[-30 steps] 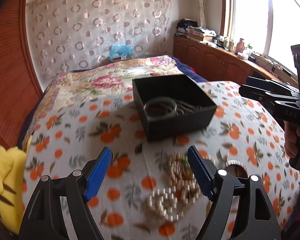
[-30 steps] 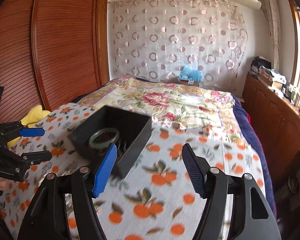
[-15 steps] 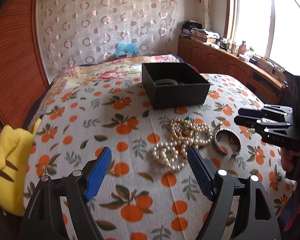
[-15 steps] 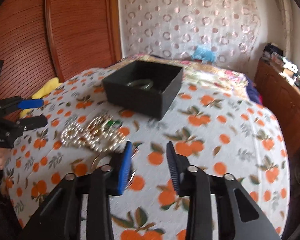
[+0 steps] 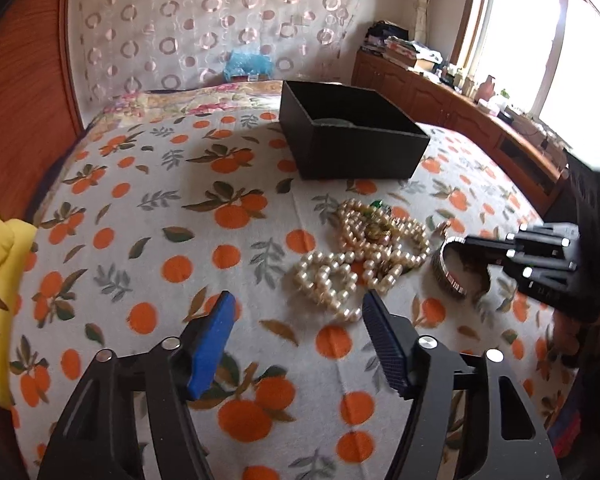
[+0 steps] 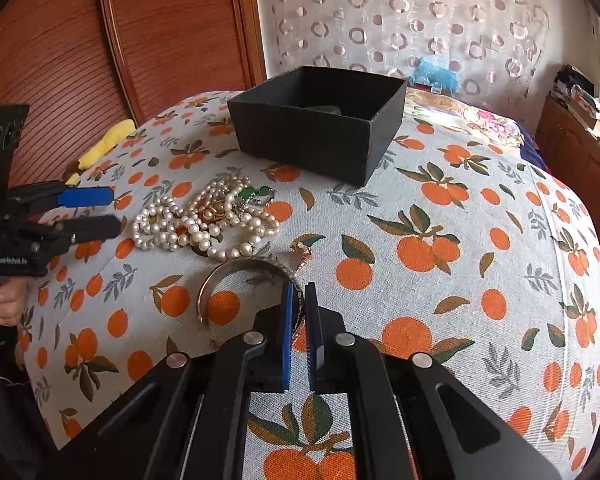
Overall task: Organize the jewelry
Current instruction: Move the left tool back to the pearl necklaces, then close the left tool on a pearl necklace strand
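Two grippers, logged as we find them. Our right gripper (image 6: 299, 292) is clamped on the near rim of the metal bangle (image 6: 236, 276), which lies on the orange-print cloth (image 6: 440, 208). Our left gripper (image 5: 296, 320) is closing, nothing between its pads; the pearl strands (image 5: 364, 260) lie just ahead of it, the black box (image 5: 352, 140) beyond them.

Your bed (image 6: 480, 216), spread with an orange-print cloth.
At upper centre you see a black box (image 6: 312, 136); below it, left of centre, a pearl tangle (image 6: 204, 220), a metal bangle (image 6: 236, 280) beneath, and a yellow cushion (image 5: 0, 292) at the left edge.
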Action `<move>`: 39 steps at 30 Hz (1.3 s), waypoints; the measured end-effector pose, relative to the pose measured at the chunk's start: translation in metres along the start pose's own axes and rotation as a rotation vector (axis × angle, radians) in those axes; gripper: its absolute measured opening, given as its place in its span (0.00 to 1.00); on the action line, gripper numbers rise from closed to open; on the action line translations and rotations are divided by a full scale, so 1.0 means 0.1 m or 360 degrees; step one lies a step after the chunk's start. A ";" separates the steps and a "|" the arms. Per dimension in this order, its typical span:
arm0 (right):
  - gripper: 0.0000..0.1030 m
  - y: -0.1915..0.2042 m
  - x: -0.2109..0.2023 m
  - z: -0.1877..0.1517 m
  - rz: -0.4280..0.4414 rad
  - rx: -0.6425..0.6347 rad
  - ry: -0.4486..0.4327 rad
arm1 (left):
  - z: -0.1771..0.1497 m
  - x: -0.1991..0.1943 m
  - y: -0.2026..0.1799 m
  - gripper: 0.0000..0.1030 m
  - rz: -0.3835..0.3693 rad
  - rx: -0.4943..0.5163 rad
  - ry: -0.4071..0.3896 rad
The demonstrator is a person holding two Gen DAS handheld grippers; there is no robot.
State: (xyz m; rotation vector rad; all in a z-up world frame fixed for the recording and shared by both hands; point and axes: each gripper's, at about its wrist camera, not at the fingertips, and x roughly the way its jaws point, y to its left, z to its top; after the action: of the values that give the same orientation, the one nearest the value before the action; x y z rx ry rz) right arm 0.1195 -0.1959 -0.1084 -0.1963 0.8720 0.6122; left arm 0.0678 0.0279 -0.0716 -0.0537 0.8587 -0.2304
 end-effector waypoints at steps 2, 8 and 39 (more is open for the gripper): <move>0.07 0.02 0.00 0.00 -0.0023 -0.0018 0.0000 | 0.04 0.07 -0.02 0.47 -0.0017 -0.0018 0.0023; 0.07 0.04 0.01 0.00 -0.0036 -0.0028 0.0000 | 0.06 0.20 -0.10 0.35 0.0019 -0.0004 0.0049; 0.07 0.04 0.01 0.00 -0.0047 -0.0038 -0.0003 | 0.09 0.19 0.00 0.23 0.0051 0.0011 0.0023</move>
State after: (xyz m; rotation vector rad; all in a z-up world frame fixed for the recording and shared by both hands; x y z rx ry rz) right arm 0.1178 -0.1924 -0.1086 -0.2297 0.8593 0.5957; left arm 0.0867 0.0229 -0.0798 -0.0317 0.8722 -0.2043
